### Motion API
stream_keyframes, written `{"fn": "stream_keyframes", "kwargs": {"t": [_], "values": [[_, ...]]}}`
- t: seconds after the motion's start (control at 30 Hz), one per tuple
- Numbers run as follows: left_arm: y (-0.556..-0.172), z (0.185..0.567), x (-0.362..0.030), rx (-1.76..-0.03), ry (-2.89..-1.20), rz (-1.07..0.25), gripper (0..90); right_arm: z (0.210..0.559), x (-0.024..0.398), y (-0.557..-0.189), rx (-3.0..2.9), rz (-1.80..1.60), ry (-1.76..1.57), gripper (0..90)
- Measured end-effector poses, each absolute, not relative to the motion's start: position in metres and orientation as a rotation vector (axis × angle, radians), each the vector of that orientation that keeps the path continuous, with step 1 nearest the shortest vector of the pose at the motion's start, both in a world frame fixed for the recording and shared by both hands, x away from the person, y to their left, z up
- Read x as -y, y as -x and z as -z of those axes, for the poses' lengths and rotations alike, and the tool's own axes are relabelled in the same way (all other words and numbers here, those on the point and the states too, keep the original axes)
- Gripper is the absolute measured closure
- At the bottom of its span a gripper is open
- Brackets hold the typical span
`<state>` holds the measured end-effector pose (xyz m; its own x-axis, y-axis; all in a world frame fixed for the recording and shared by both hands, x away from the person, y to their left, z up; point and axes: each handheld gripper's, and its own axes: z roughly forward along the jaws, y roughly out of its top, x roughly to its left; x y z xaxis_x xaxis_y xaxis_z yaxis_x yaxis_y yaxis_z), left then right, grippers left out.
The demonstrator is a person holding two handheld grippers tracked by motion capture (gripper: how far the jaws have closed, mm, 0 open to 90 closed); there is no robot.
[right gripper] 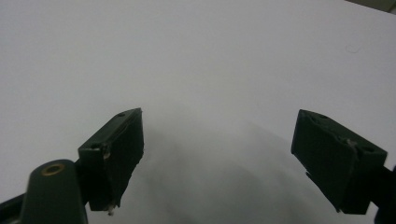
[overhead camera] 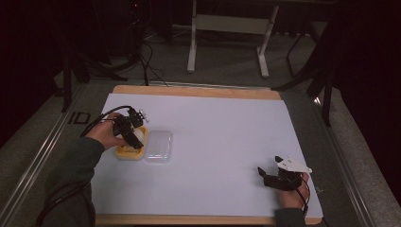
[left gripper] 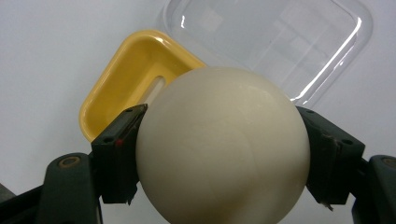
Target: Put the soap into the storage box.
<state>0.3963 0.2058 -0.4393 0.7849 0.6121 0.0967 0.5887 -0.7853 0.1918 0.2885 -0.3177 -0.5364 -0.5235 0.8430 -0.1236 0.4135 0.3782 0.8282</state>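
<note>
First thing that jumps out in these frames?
The cream ball, clamped in the left gripper just above the yellow dish at the white mat's left side. Next, the clear lid lying beside that dish, and the right gripper idle, jaws open, near the mat's front right corner.

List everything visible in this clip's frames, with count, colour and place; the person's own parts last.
ball: 1, cream-white, clamped between the left jaws above the yellow tray
yellow tray: 1, yellow, left part of the sheet
clear lid: 1, transparent, beside the tray on its right
white sheet: 1, white, covering the wooden board
wooden board: 1, light wood, under the sheet
table frame: 1, white legs, on the floor beyond
left gripper: 1, black, over the tray
right gripper: 1, black, jaws apart, near right of the sheet
</note>
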Motion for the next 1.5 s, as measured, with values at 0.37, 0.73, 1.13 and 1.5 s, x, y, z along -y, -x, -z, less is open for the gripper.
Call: {"fn": "stream_keyframes", "kwargs": {"t": [0.37,0.73,1.13,1.5], "values": [[-0.400,0.444,-0.212,-1.030,-2.808,-0.218,25.2,0.536,0.318,-0.288,-2.100,-1.039,-1.078,16.9],[-0.402,0.453,-0.215,-1.109,-2.797,-0.227,25.2,0.536,0.318,-0.288,-2.100,-1.039,-1.078,16.9],[-0.405,0.461,-0.216,-1.174,-2.776,-0.246,25.2,0.536,0.318,-0.288,-2.101,-1.039,-1.077,16.9],[-0.406,0.465,-0.218,-1.198,-2.782,-0.240,25.2,0.536,0.317,-0.288,-2.100,-1.040,-1.077,16.9]]}}
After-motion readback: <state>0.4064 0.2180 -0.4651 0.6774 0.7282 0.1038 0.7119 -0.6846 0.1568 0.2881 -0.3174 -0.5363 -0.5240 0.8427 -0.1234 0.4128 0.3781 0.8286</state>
